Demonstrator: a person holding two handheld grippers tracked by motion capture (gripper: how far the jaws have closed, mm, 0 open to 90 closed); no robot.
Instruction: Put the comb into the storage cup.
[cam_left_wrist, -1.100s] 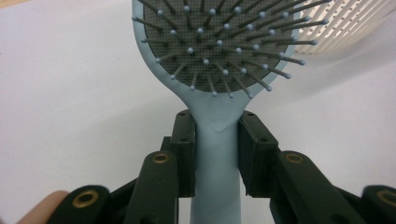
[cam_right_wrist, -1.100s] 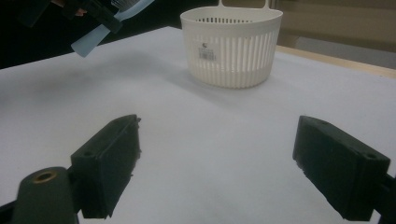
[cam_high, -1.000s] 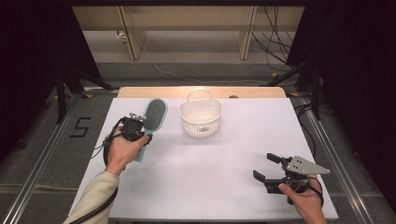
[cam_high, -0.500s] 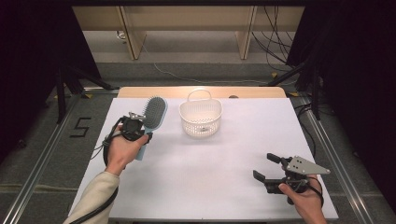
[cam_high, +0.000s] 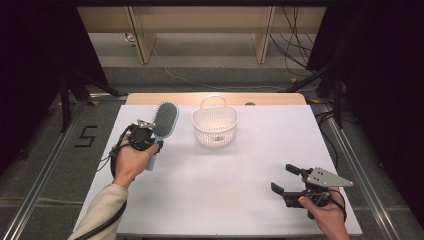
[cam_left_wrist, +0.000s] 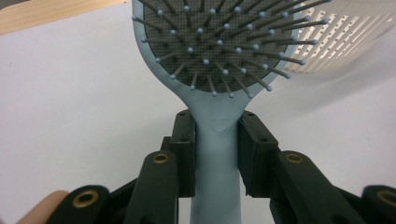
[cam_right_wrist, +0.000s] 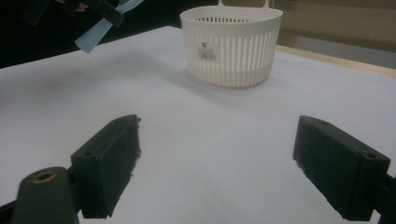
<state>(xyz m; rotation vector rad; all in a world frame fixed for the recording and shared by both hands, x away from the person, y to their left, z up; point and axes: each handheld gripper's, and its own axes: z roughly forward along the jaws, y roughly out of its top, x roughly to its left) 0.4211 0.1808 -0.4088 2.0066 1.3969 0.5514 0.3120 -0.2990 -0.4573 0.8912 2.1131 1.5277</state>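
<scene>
Hairbrush (cam_high: 162, 125) sits pinched in the left gripper (cam_high: 145, 137) over the far left part of the white table (cam_high: 215, 200), just left of the white basket (cam_high: 215, 125) and apart from it. In the high view its oval head points away from the person and its pale blue handle runs back down past the hand, ending above the table sheet. The left gripper view shows the grip closely: the 2 black jaws press against either side of the handle just below the head of the hairbrush (cam_left_wrist: 217, 70), with the dark bristle pad facing the camera and the ball-tipped bristles standing out from it. The slatted wall of the basket (cam_left_wrist: 336, 42) curves behind the head at the upper right of that view.

The basket stands upright on the far middle of the table, with its loop handle at the far rim. In the right gripper view the basket (cam_right_wrist: 231, 46) has vertical slits around its wall and a small label on the near side; something small lies inside it in the high view, too small to tell.

The right gripper (cam_high: 292, 181) is held near the front right corner of the table, well apart from the basket. Its jaws are spread wide with nothing between them but the bare sheet, and they point toward the basket.
</scene>
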